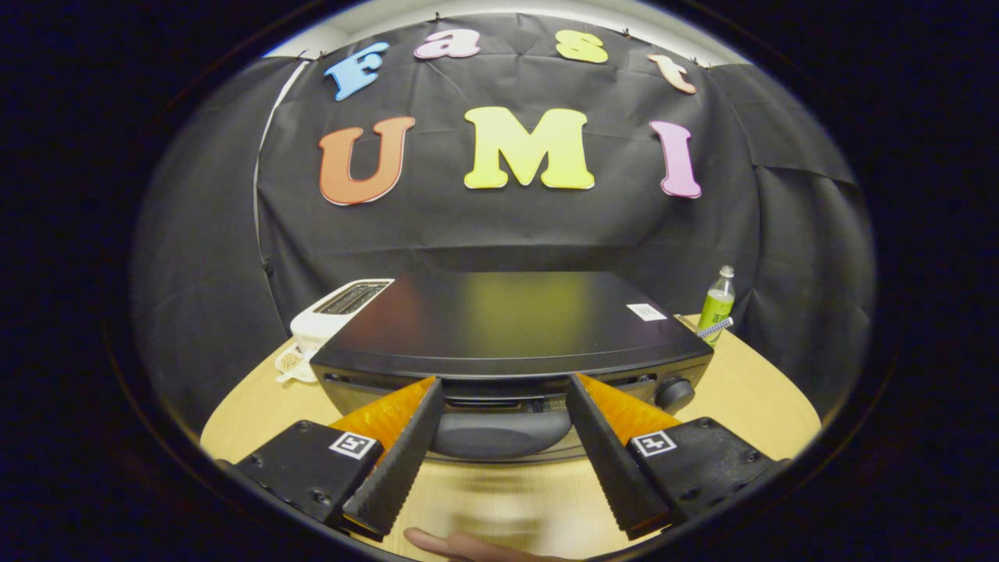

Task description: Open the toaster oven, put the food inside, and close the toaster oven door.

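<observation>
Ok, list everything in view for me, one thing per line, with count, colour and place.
toaster oven: one, black, on the table just ahead of the fingers, door shut
door handle: one, dark grey, on the oven's front, between the fingertips
knob: one, black, on the oven's front, right of the handle
toaster: one, white, behind the oven's left side
bottle: one, green with a pale cap, behind the oven's right corner
table: one, light wood, under everything
hand-held gripper: one, fingers open, one on each side of the handle
fingertip: one, a person's, low between the two fingers
</observation>
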### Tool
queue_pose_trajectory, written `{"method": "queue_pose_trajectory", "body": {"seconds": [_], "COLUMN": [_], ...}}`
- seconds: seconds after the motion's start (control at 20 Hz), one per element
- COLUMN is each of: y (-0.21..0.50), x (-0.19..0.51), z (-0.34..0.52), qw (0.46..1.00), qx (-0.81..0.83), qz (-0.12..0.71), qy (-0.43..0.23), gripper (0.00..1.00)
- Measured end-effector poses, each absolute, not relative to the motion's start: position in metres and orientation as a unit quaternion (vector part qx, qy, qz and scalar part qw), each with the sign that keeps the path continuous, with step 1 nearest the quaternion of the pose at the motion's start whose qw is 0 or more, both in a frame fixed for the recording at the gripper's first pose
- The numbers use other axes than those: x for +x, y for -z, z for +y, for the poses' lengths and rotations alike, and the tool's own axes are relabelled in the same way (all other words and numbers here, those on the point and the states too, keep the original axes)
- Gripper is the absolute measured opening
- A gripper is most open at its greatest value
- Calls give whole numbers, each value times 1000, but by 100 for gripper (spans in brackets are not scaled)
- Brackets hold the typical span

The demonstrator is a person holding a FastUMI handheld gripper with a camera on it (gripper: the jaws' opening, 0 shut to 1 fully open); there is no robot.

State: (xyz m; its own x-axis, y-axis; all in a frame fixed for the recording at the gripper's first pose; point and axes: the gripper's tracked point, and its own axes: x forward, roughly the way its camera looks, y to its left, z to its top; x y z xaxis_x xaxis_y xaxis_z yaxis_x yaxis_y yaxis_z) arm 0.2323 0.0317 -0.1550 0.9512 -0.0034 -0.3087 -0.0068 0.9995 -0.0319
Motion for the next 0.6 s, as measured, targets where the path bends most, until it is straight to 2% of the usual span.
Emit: {"method": "queue_pose_trajectory", "body": {"seconds": [0.6], "y": [190], "x": [170], "z": [28], "qw": [977], "qx": [-28], "qz": [213], "qy": [-2], "gripper": [100]}}
